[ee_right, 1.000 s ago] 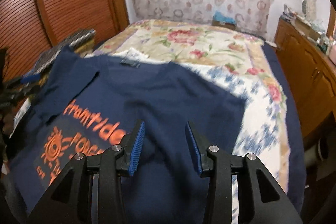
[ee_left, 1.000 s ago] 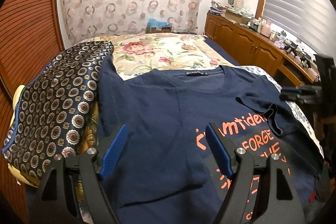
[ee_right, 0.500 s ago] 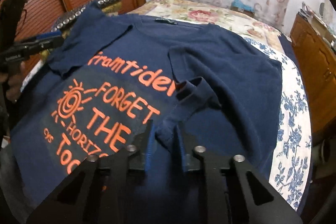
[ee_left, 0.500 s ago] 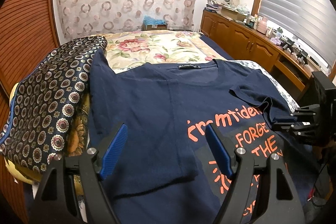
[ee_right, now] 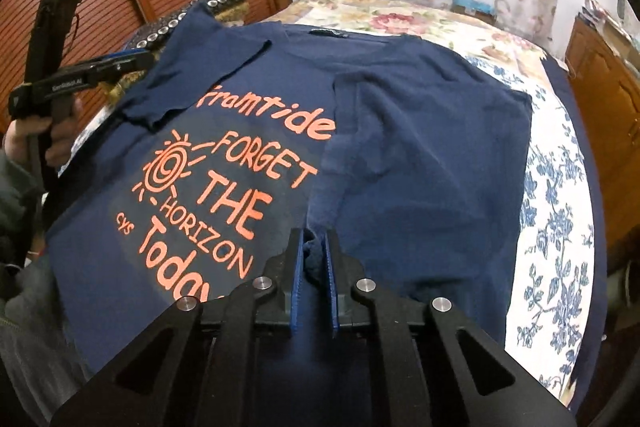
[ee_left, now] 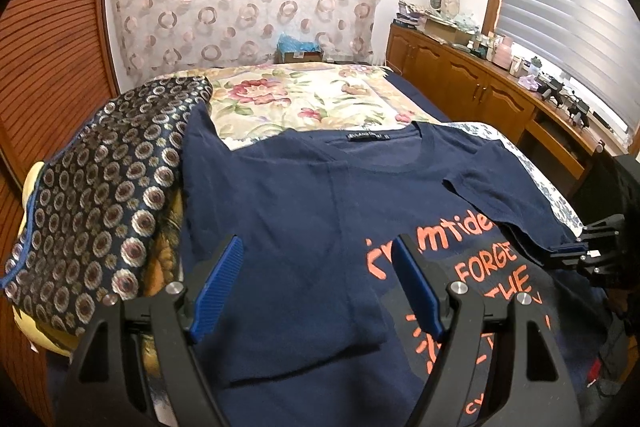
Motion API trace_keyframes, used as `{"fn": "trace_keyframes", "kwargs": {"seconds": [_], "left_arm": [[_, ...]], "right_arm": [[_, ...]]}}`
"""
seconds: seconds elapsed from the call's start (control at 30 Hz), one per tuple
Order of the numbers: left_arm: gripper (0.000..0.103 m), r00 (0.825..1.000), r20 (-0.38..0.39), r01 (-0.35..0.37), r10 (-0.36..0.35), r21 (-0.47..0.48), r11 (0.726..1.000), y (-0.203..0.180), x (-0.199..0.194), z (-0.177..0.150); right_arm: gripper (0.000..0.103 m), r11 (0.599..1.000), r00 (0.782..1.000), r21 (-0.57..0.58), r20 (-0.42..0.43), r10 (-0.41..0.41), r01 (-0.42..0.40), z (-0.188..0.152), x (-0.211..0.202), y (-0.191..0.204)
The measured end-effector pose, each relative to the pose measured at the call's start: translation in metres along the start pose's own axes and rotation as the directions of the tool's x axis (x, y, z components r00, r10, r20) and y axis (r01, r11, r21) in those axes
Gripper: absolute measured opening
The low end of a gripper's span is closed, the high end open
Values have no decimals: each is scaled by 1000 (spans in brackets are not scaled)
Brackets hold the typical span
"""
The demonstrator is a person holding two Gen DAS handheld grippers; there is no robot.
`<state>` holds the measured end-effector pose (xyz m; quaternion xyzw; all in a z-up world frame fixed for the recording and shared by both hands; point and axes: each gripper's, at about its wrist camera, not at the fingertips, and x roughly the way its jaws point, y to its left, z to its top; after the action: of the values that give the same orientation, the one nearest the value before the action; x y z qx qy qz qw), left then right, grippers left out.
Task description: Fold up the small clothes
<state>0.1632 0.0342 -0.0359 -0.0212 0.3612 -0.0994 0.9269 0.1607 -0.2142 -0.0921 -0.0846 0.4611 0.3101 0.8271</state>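
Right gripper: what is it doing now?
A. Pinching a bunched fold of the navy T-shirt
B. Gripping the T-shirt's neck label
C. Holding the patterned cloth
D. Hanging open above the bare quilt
A: the right gripper has navy T-shirt fabric bunched between its nearly closed blue pads.

Left gripper: black plastic frame, triangular cut-outs, silver round screws, blue ribbed pads on finger insides. Right gripper: same black frame, four silver screws, blue pads. White lettering along left gripper side in right wrist view, unreadable. Grey sleeve behind hand.
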Motion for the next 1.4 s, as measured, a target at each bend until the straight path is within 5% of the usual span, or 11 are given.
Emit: {"fn": "trace_keyframes", "kwargs": {"seconds": [0.27, 0.33, 0.67, 1.03, 1.17, 1.4], "left_arm": [[77, 999, 37, -38, 37, 29, 999, 21, -2, 36], [75, 998, 42, -48, 46, 41, 998, 26, 0, 46], [50, 993, -46, -109, 112, 67, 992, 60, 41, 87], [47, 985, -111, -128, 133, 54, 990, 75, 73, 96], [36, 988, -84, -124, 128, 53, 991, 78, 69, 94], [32, 985, -117, -120, 128, 72, 990, 78, 78, 94]], "right_arm": [[43, 996, 995, 15, 53, -86, 85, 17, -11, -16], [46, 993, 991, 16, 61, -118, 118, 22, -9, -22], [47, 969, 966, 106, 109, -233, 221, 53, 6, -79], [47, 940, 953, 198, 66, -297, 279, 84, 40, -154], [47, 933, 952, 224, 55, -300, 281, 83, 47, -164], [48, 934, 952, 223, 69, -300, 278, 79, 45, -166]]}}
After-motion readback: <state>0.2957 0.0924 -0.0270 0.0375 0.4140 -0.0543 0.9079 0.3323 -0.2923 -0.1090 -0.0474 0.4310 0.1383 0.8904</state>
